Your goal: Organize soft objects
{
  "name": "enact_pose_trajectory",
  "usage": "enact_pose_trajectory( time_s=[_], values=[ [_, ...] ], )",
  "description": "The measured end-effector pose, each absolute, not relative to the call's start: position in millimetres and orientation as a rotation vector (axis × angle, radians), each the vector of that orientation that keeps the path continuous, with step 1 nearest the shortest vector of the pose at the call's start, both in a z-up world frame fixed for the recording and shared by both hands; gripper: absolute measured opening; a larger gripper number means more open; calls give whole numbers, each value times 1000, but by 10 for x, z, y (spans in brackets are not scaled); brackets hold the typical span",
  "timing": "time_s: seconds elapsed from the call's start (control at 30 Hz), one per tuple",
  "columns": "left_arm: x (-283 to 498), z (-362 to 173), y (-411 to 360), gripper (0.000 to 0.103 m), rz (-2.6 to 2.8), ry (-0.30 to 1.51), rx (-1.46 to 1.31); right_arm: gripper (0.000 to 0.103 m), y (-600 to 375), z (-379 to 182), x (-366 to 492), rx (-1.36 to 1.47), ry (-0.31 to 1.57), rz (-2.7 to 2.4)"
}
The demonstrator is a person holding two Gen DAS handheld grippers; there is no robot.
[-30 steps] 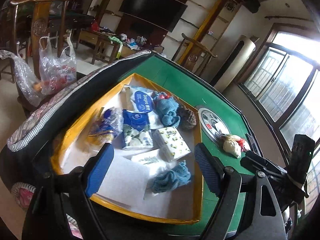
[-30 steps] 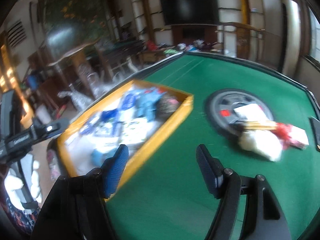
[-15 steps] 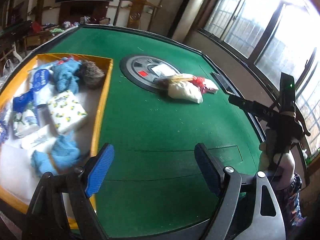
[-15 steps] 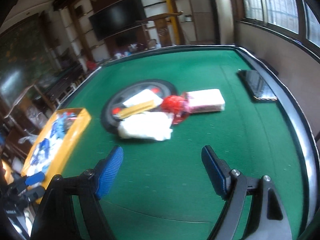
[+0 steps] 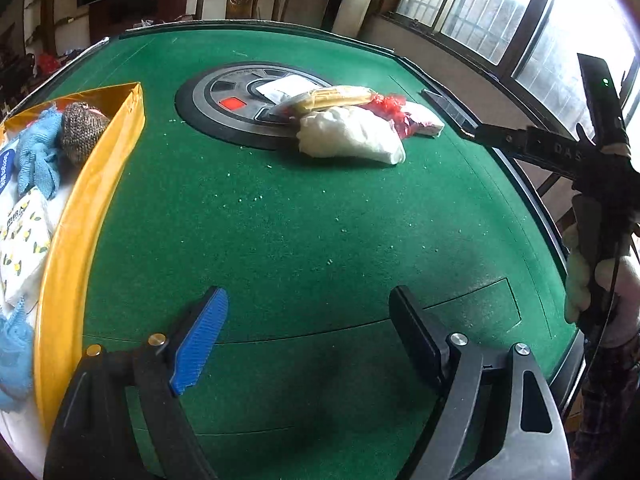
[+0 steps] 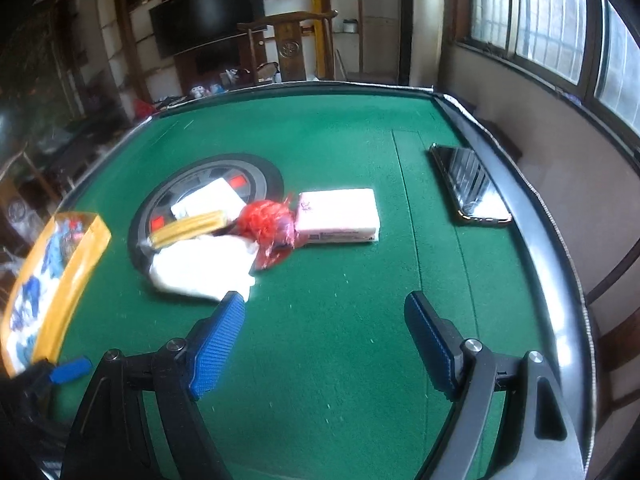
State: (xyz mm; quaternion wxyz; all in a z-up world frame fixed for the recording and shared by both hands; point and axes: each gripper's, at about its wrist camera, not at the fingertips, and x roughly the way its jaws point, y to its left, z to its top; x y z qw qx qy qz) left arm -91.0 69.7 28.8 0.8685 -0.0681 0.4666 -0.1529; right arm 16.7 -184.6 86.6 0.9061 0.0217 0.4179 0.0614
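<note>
Nearest the cameras, the left gripper [image 5: 308, 332] hung over bare green felt with its jaws spread wide and nothing between them. The right gripper [image 6: 324, 332] was likewise parted over the felt and empty, its left pad just short of the white soft bundle [image 6: 200, 268].

Taking that white soft bundle [image 5: 350, 136] as the landmark: it lay well ahead of the left gripper, at the near rim of the round black panel [image 5: 240, 100] set in the middle of the green table [image 5: 300, 220]. Touching the bundle's far side were a yellow packet [image 6: 188, 229] and a red mesh ball [image 6: 266, 220]. Just right of the ball lay a pink tissue pack [image 6: 338, 216], and a white card [image 6: 208, 200] rested on the panel behind the packet. Far left of the bundle stood the yellow tray [image 5: 88, 200], holding blue cloths [image 5: 36, 158], a brown knitted piece [image 5: 82, 130] and a patterned tissue pack [image 5: 22, 240]. Right of the bundle, near the table's edge, lay a phone [image 6: 468, 184].

Beyond the table stood a wooden chair [image 6: 290, 46], a dark television [image 6: 208, 10] and barred windows [image 6: 540, 12].
</note>
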Motion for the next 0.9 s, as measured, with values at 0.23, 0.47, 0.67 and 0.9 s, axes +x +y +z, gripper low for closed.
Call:
enact_pose_trajectory(
  time_s=[0.23,0.47,0.67,0.9],
  values=[
    [-876,281,724,99,-374,970,-181,78,-1327,906,841,74,919,215],
    [-851,286,819,103,-442,953,-276,78,-418,581,1489,-20,1093,309],
    [-827,291,842,103,-455,944,-317,80,-330,380,1209,93,1226,517],
    [-836,304,857,103,-463,942,-335,80,-771,481,358,228,1255,770]
  ],
)
